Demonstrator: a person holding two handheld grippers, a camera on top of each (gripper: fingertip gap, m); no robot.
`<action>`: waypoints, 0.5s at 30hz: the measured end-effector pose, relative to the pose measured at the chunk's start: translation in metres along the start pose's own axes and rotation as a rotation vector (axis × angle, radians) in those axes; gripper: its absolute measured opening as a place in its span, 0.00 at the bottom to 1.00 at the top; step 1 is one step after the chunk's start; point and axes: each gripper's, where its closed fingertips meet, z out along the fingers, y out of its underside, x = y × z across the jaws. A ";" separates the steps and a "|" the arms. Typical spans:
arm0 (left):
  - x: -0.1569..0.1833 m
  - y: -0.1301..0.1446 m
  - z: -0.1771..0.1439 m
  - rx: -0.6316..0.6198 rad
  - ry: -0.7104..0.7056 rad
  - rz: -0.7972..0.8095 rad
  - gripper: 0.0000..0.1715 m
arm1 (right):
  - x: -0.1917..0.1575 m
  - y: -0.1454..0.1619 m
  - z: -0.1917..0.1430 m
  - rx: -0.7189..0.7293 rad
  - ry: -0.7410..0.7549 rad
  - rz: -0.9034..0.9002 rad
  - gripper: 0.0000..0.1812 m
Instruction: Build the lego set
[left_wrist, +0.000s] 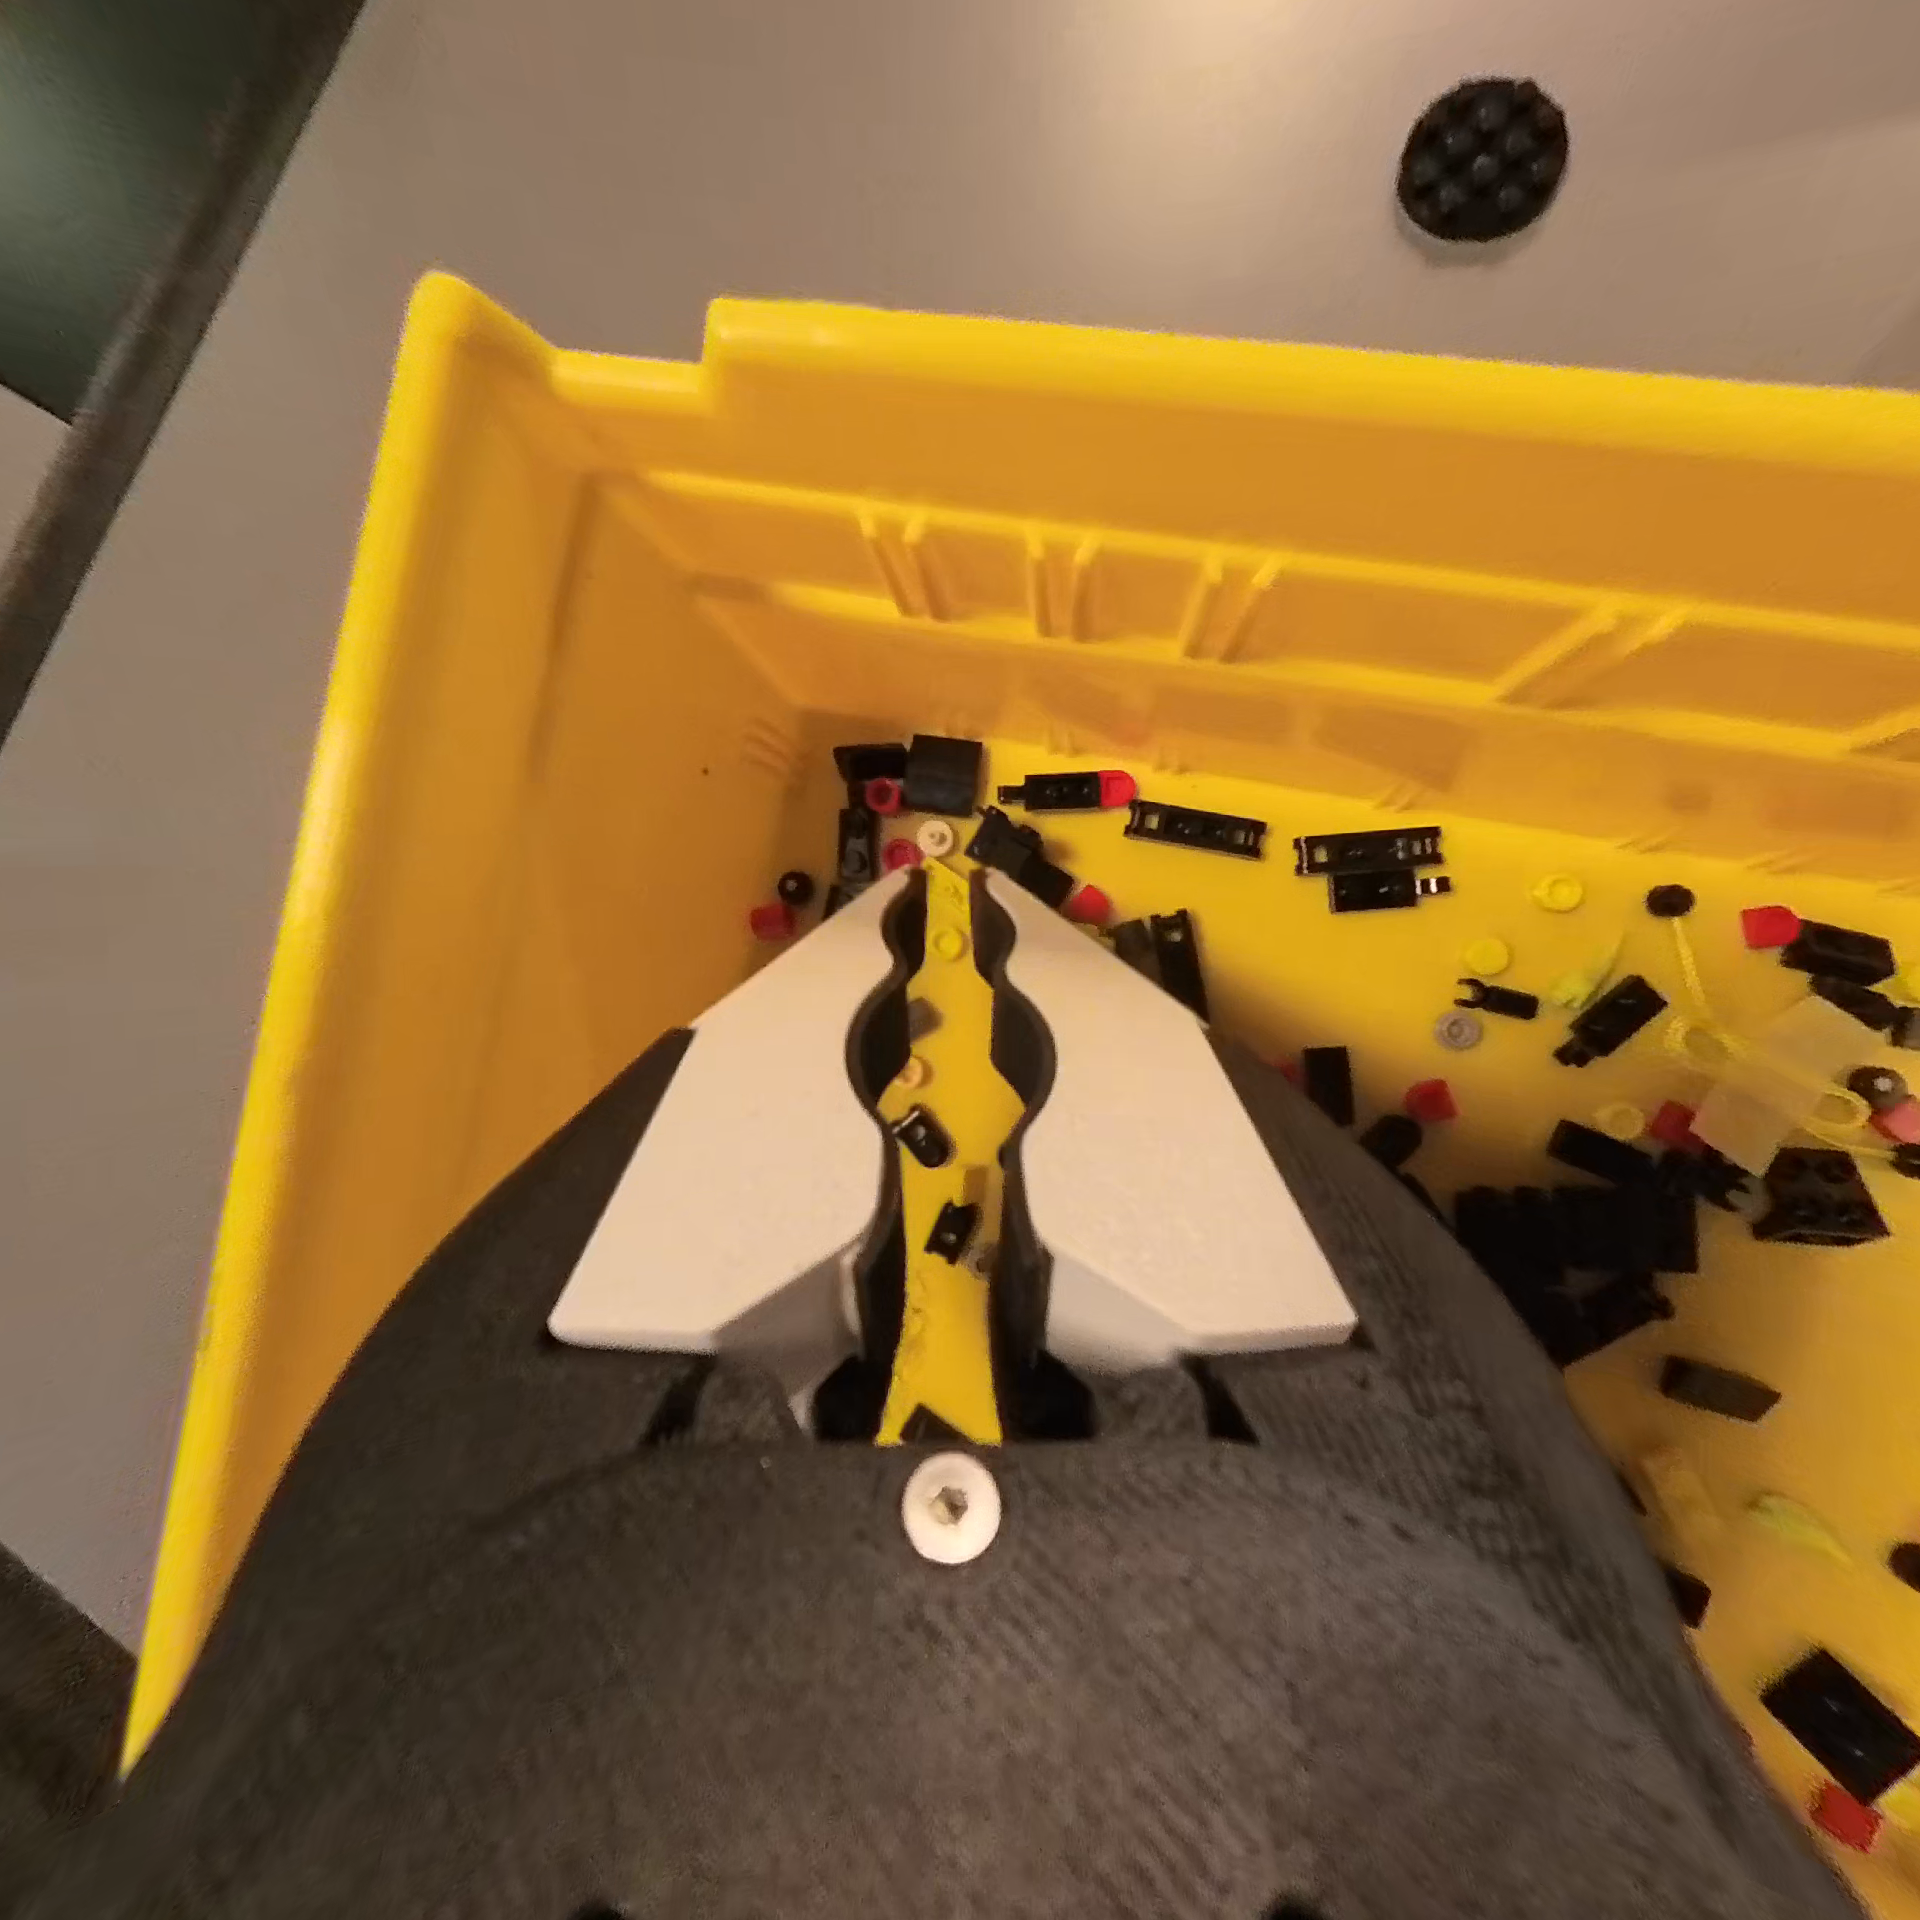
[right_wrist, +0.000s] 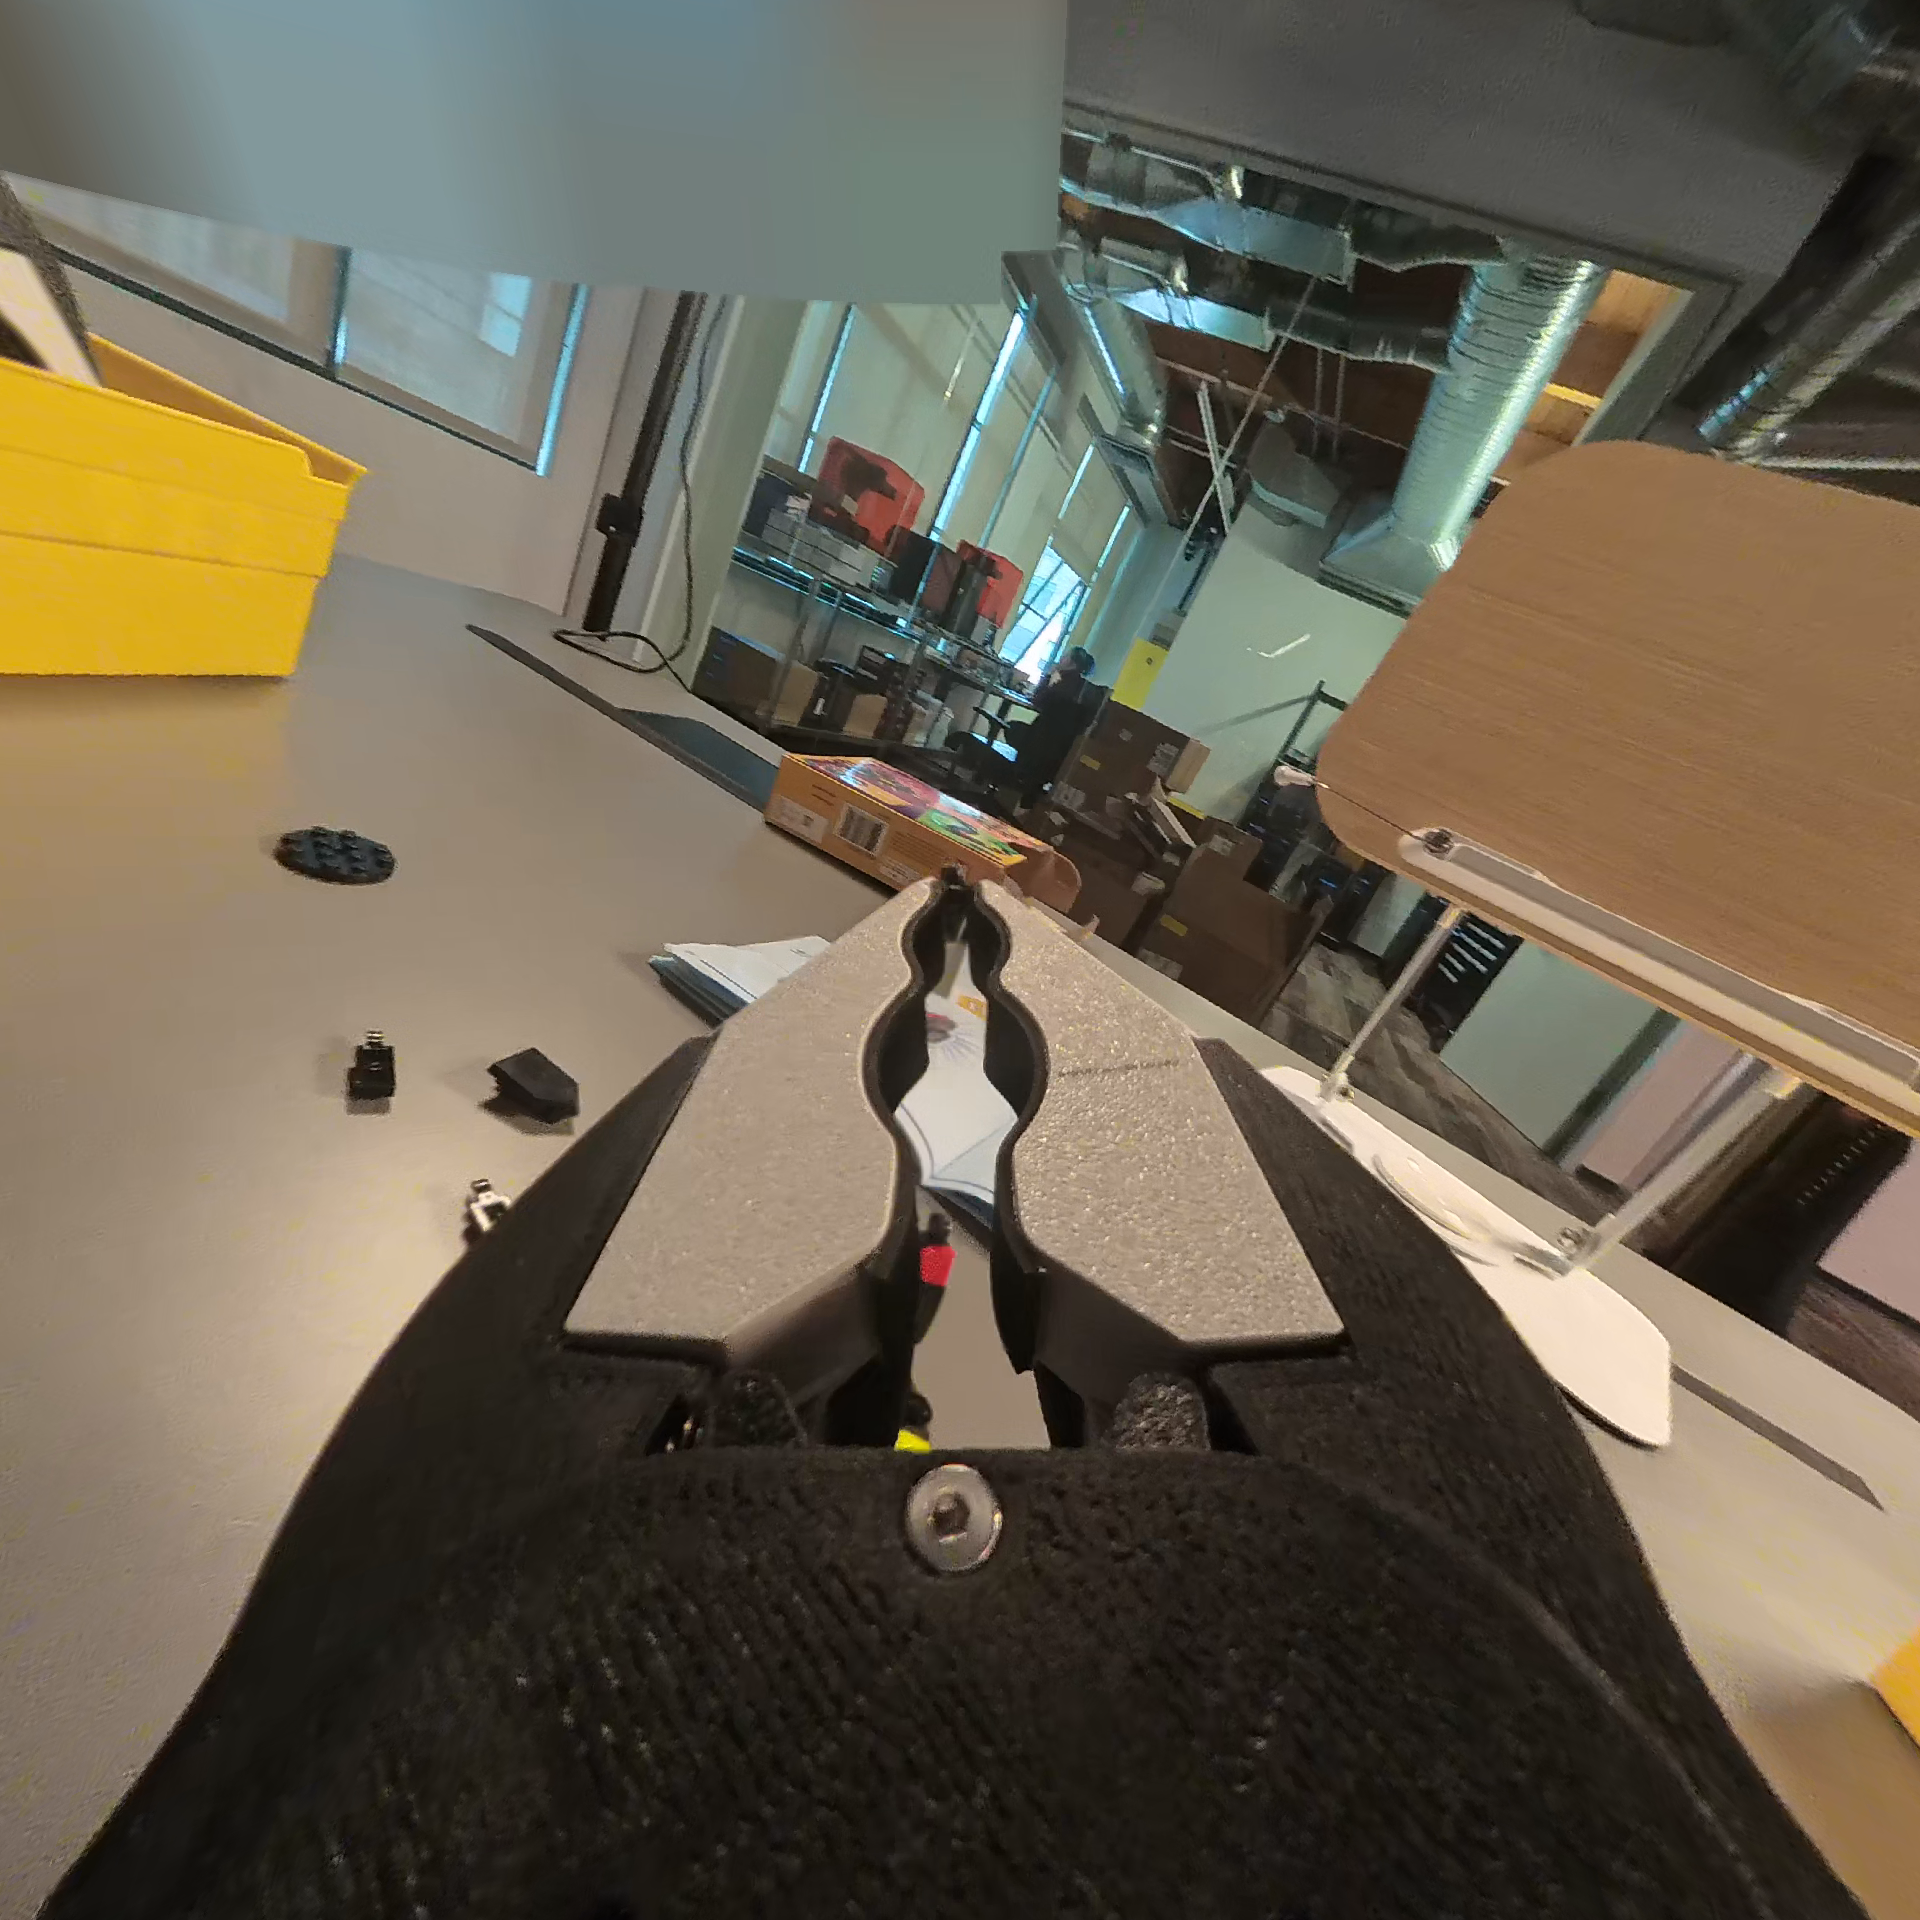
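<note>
Lego pieces (left_wrist: 1351, 862) lie in the yellow bin (left_wrist: 1039, 436). Above them, the left gripper (left_wrist: 945, 883) is slightly open. The right gripper (right_wrist: 954, 883) pinches a tiny black piece (right_wrist: 952, 876).

Yellow bin (left_wrist: 499, 644), black, red and yellow lego pieces (left_wrist: 1351, 862), grey table (right_wrist: 416, 727), black round plate (right_wrist: 335, 855)

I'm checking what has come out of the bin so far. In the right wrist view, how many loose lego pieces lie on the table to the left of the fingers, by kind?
Round studded black plate: 1
Small black block with a stud on top: 1
Black sloped piece: 1
Tiny black-and-white piece: 1
Total: 4
</note>
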 end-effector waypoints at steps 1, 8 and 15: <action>-0.002 -0.002 0.000 0.008 -0.010 -0.005 0.04 | -0.002 -0.001 0.000 0.007 -0.013 0.001 0.01; -0.013 0.002 0.005 -0.024 -0.072 -0.029 0.05 | -0.035 -0.012 -0.002 0.067 -0.160 -0.055 0.01; -0.029 -0.016 -0.007 0.065 -0.164 -0.058 0.08 | -0.052 -0.021 -0.008 0.122 -0.233 -0.111 0.01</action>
